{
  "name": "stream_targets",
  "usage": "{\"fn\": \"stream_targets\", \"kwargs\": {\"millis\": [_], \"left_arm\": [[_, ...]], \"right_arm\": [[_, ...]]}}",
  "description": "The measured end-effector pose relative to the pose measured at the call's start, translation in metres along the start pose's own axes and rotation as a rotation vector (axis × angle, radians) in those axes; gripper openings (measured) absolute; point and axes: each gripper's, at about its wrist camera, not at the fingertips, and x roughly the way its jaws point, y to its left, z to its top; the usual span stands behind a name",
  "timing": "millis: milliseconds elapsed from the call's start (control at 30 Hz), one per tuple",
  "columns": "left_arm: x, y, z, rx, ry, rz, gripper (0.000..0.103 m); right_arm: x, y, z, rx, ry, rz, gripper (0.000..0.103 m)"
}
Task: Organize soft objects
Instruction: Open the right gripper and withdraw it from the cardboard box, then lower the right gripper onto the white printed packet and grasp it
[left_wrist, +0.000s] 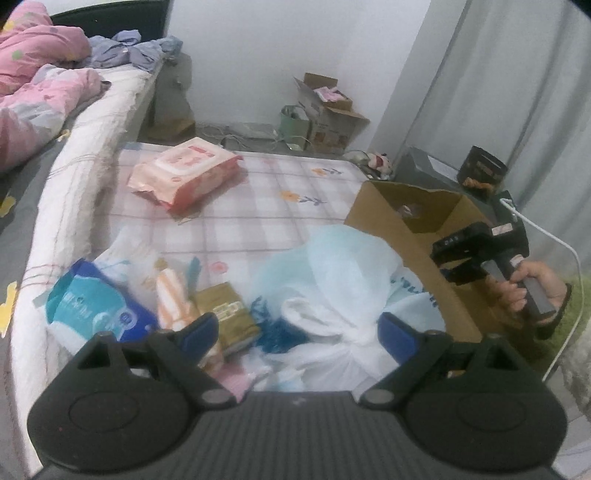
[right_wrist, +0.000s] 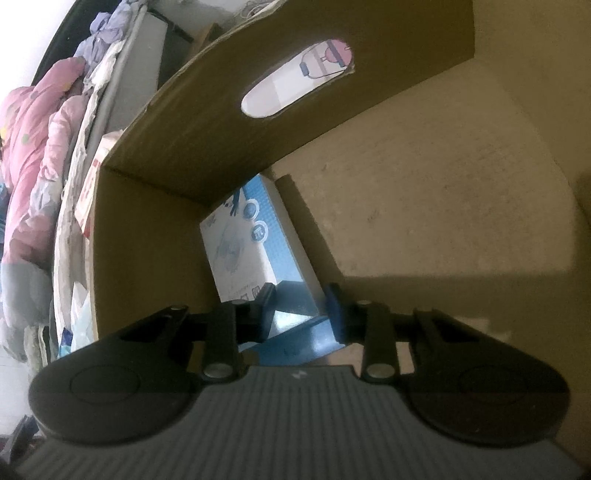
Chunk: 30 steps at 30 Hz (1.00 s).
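Task barely started. Right hand-held gripper is inside the cardboard box, clamped on a blue-white tissue pack at centre frame. Left hand-held gripper, jaws wide apart & empty, hovers over lower-frame clutter: white plastic bag, blue pack, striped cloth; pink wipes pack upper left on the worktop.

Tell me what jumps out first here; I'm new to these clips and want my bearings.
The pile of soft packs and plastic bags on the checked sheet, right ahead of the open left gripper. Next, the cardboard box to its right; inside it the right gripper is closed on a blue-and-white pack standing against the wall. Further back a pink pack of wipes lies alone beside the bed.
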Motion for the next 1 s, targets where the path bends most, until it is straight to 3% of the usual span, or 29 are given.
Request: {"fn": "stream_targets", "kwargs": {"millis": [300,567,700,867,1000], "left_arm": [[-0.022,0.005,-0.023,-0.014,-0.06,0.02,0.098],[-0.046,0.018,-0.039,-0.022,-0.111,0.047,0.1],[-0.056,0.027,-0.046,-0.029,-0.139,0.056,0.102],[-0.064,0.038,-0.051,-0.05,-0.185,0.06,0.102],[-0.067,0.048,-0.053,-0.065,-0.206,0.075,0.102]], "right_arm": [[0.008,0.011,-0.005,0.094,-0.049,-0.019,0.03],[-0.001,0.023,-0.01,0.002,-0.142,-0.089,0.032],[-0.027,0.022,-0.013,-0.01,-0.18,-0.081,0.041],[-0.08,0.033,-0.023,-0.065,-0.27,-0.077,0.042],[-0.114,0.065,-0.039,-0.147,-0.308,-0.016,0.043]]}}
